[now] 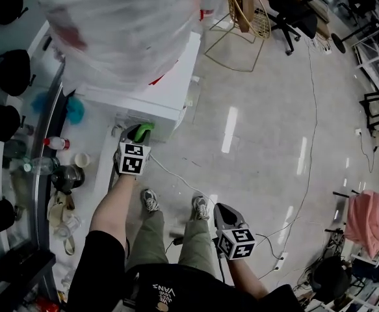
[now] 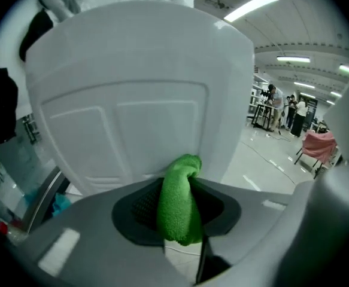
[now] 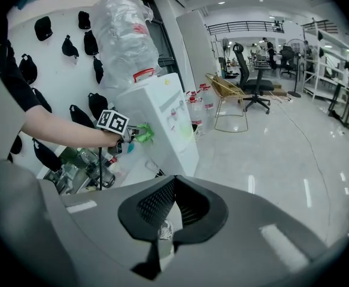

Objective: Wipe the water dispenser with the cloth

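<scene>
The left claw (image 2: 178,187) was clamped on the green cloth (image 2: 179,211). The cloth's long axis ran along the jaws toward 12 o'clock. The water dispenser (image 2: 138,94) lay dead ahead there, its white panel just beside the cloth's bunched tip; whether they touched could not be told. In the head view the right claw (image 1: 223,212) hung at 5 o'clock from the dispenser, well apart, its jaws drawn together on nothing. The left was plainly nearer for wiping.

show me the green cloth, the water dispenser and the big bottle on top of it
green cloth (image 2: 179,199), left gripper view, middle of the bunched fold
water dispenser (image 3: 155,115), right gripper view, white body below the top
water bottle (image 3: 123,31), right gripper view, middle of the clear body
</scene>
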A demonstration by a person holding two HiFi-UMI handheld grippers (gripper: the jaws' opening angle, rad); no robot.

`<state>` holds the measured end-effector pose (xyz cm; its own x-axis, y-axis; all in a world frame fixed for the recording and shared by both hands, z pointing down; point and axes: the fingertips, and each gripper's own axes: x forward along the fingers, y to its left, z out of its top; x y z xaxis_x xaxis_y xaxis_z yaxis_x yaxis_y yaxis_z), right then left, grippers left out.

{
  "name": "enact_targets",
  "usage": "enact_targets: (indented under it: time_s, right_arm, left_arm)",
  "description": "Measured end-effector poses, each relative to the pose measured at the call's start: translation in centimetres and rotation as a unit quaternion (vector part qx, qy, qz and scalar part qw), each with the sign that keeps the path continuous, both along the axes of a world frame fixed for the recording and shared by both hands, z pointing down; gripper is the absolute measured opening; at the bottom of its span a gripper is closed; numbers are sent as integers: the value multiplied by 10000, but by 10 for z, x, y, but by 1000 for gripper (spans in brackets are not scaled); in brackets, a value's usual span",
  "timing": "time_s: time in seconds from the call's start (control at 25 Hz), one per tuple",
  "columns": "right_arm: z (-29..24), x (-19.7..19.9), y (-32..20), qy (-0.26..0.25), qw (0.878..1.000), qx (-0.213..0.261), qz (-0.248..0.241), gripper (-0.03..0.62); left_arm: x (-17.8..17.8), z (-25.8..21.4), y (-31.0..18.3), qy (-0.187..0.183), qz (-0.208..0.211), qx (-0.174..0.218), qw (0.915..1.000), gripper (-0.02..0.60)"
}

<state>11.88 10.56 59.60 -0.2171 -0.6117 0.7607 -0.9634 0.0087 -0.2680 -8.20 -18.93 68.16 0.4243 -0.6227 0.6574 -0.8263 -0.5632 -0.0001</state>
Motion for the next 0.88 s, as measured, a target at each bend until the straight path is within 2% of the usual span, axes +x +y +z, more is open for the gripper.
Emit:
enact_targets:
  time_s: [0.16, 0.28, 0.48, 0.88]
  right_arm:
    - [8, -14, -2, -146, 9998, -105, 59, 5]
    - [15, -29, -4, -208, 9996, -188, 25, 5]
    - [18, -49, -12, -257, 9993, -242, -154, 5]
    - [13, -35, -18, -55, 9995, -193, -263, 5]
  left_arm:
    - [-52, 2, -22, -142, -424, 49, 9990, 112]
    - [-80, 2, -35, -229, -504, 108, 9984, 112]
    - [-84, 3, -39, -286, -59, 192, 9994, 112]
    - [-89, 2, -33, -382, 5, 274, 9989, 112]
